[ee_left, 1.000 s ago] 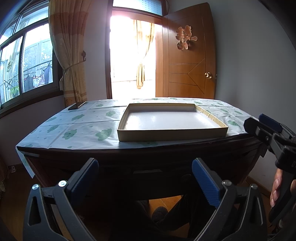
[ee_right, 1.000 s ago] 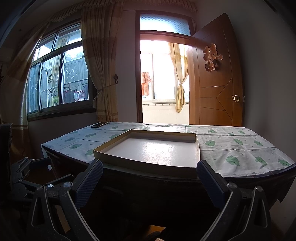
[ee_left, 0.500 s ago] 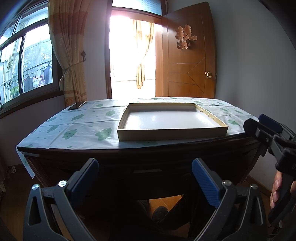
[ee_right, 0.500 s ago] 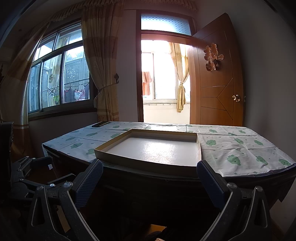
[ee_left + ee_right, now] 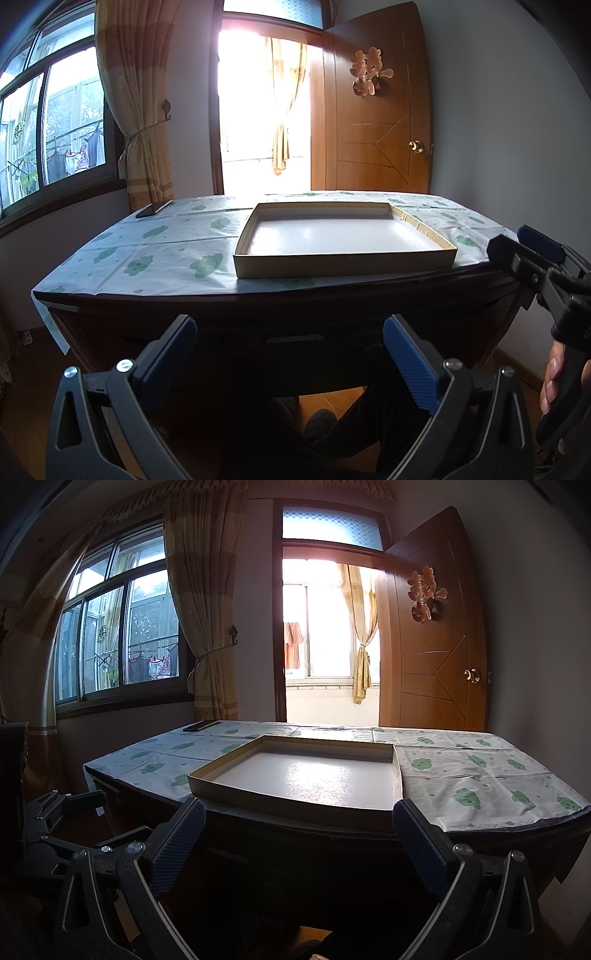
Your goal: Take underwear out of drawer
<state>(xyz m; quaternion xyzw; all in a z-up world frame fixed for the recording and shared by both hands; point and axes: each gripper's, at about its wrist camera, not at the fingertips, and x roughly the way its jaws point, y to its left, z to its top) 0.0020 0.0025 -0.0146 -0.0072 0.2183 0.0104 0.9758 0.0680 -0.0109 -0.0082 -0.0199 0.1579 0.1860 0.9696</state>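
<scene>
Person's fingers on right tool: left wrist view only.

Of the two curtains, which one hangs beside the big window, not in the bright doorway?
The wide tied-back curtain, left of the doorway; the narrower curtain hangs inside it.

Brown wooden door: carries a cut-out ornament in pale gold, shaped as the Chinese double-happiness character 囍; the left wrist view shows it in the door's upper part.
Same ornament, right wrist view: again the double-happiness sign, its lower edge in shadow.
White plastic cloth with green cloud figures on the worktop: pattern only, no lettering to read.
Shallow beige cardboard box lid: no readable print.
</scene>
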